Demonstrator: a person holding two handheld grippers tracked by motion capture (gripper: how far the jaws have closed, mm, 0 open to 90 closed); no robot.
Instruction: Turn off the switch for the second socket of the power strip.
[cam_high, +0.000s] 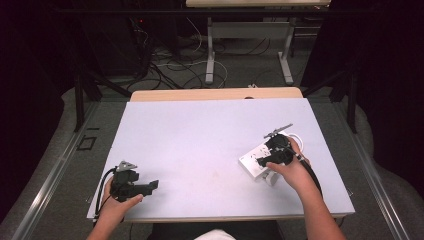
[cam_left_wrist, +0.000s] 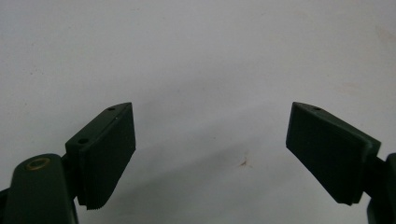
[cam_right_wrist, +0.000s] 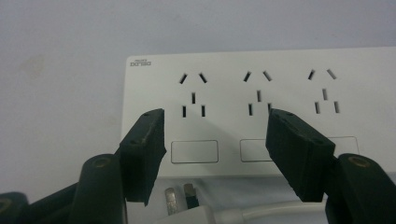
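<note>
**Three sockets face up, one plug lies loose, both grippers open**

One white power strip (cam_right_wrist: 285, 88) lies flat on the right part of the table (cam_high: 200, 125), near the right edge and closer to the person's side than to the far side. In the right gripper view its three socket groups sit in a row, each with a blank rectangular button below it. A white plug (cam_right_wrist: 187, 205) lies just beside the strip's near edge, its two metal prongs pointing towards the strip, and its white cable (cam_right_wrist: 271, 212) runs off to the right.

The strip's left end has bare table beyond it, and the whole middle and left of the tabletop is free. On the right only a narrow band of table separates the strip from the edge.

The strip's right end is cut off by the frame in the right gripper view. The plug's body is cropped at the bottom, and part of it is covered by the left-hand jaw. In the high view the gripper and hand cover much of the strip.

The right gripper (cam_right_wrist: 217, 116) hangs over the strip, pointing down at it. Its jaws are apart and press on nothing. The right hand (cam_high: 292, 172) wraps the gripper from behind. The left gripper (cam_high: 150, 185) rests low near the table's front left corner, held by the left hand (cam_high: 117, 205). Its jaws are spread wide over bare table.
</note>
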